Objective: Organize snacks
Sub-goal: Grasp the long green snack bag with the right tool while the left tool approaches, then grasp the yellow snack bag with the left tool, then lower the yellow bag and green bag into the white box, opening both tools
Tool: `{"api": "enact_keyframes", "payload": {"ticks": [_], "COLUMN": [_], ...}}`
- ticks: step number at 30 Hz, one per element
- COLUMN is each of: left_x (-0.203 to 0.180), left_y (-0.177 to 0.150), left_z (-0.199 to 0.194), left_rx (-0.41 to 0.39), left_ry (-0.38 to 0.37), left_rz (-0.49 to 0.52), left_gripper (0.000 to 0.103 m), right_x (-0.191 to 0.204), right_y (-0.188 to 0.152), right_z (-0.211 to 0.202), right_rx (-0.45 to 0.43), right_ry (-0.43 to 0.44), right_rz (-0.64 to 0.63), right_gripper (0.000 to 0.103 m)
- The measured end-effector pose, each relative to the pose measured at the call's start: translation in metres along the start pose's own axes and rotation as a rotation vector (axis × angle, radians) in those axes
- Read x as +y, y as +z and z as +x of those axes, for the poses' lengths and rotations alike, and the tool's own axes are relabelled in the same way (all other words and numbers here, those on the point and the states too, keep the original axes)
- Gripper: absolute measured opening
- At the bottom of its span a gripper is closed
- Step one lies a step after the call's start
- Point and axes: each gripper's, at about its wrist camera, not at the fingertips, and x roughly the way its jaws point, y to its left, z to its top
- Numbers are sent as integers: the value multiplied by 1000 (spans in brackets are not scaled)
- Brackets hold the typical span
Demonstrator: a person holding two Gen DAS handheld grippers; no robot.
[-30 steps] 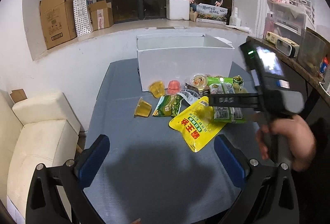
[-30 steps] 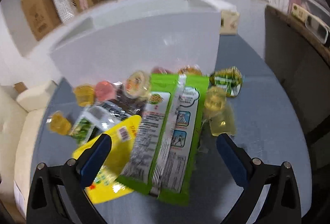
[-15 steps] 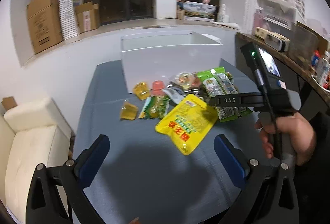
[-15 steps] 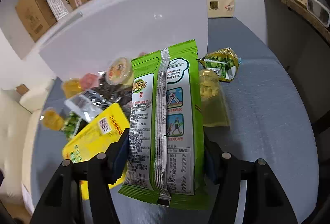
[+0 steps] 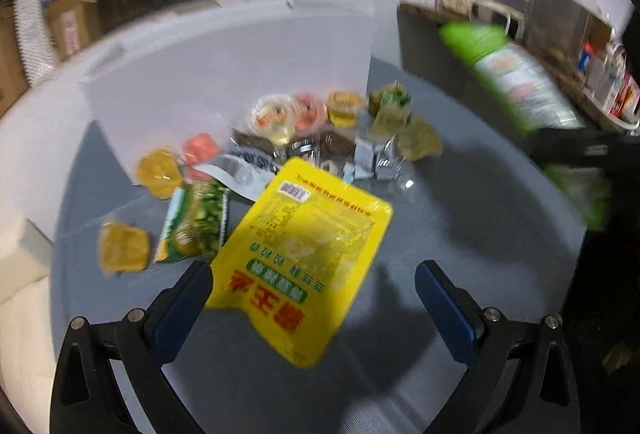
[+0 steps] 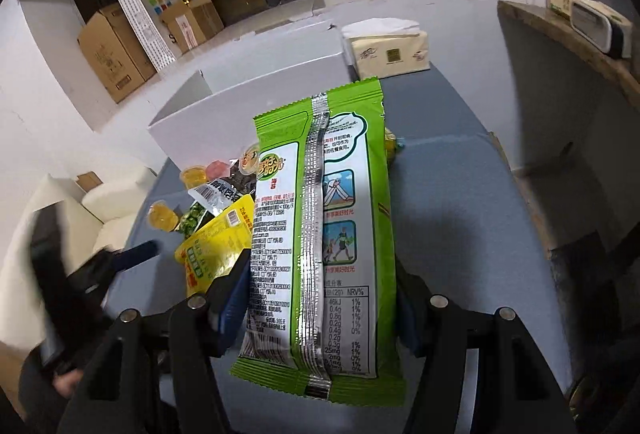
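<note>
My right gripper (image 6: 320,314) is shut on a long green snack packet (image 6: 320,234), held off the blue-grey table (image 6: 460,202) with its back seam facing the camera. In the left wrist view the same green packet (image 5: 516,82) hangs blurred at the right. My left gripper (image 5: 312,306) stands open just over the near end of a yellow pouch (image 5: 304,254), whose lower part lies between the fingers without touching them. Behind it lie several jelly cups (image 5: 160,172), dark wrapped sweets (image 5: 320,146) and a green pea packet (image 5: 196,222). A white open box (image 5: 224,74) stands at the back.
A tissue pack (image 6: 388,50) sits beside the white box (image 6: 248,102). Cardboard boxes (image 6: 112,54) line the window sill. A cream sofa (image 6: 92,206) stands left of the table, and a dark shelf (image 5: 448,46) with clutter runs along the right.
The right gripper closed on the green packet and lifted it off the pile. The left gripper moved down and forward until the yellow pouch lay between its open fingers.
</note>
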Motion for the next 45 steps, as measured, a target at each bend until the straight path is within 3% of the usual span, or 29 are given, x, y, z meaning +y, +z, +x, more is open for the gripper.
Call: {"api": "enact_keyframes", "payload": {"ticks": [5,10,13,15,18,20,23,25,30,36,41,45], "left_x": [5,2,0,0,-2,-2,-3,-5,0,15,33,58], "left_y": [7,4,2,-1,-4,-4,-7,-11,-14,-1,21,54], "left_z": [29,41,35,28,22,19,13,7,-20,-74,-108,-113], "left_rx": [81,84,75,66,75,73,71,61,-5,-143,-260,-306], "left_ry": [-14,2,13,19,10,11,-27,-12,-3,55,97,106], "left_rz": [34,20,10,-2,6,-1,-30,-32,-104,-215,-305,-356], "left_gripper": [103,103,91,75,67,55,53,53,53,53,53,53], "right_x": [-3,2,3,4,5,6,9,9,11,21,32,44], "right_y": [-3,-2,-3,-3,-4,-5,-6,-6,-3,11,46,87], "right_z": [-7,-7,-5,-5,-3,-2,-3,-4,-4,3,16,30], "right_rx": [-10,-23,-22,-23,-24,-22,-26,-29,-33,-38,-65,-86], "right_ry": [34,48,58,60,65,72,74,76,85,97,99,100], "right_rz": [6,-18,-24,-26,-27,-29,-41,-44,-55,-89,-122,-149], "right_gripper": [66,66,66,66,66,66,66,66,66,66,66,66]}}
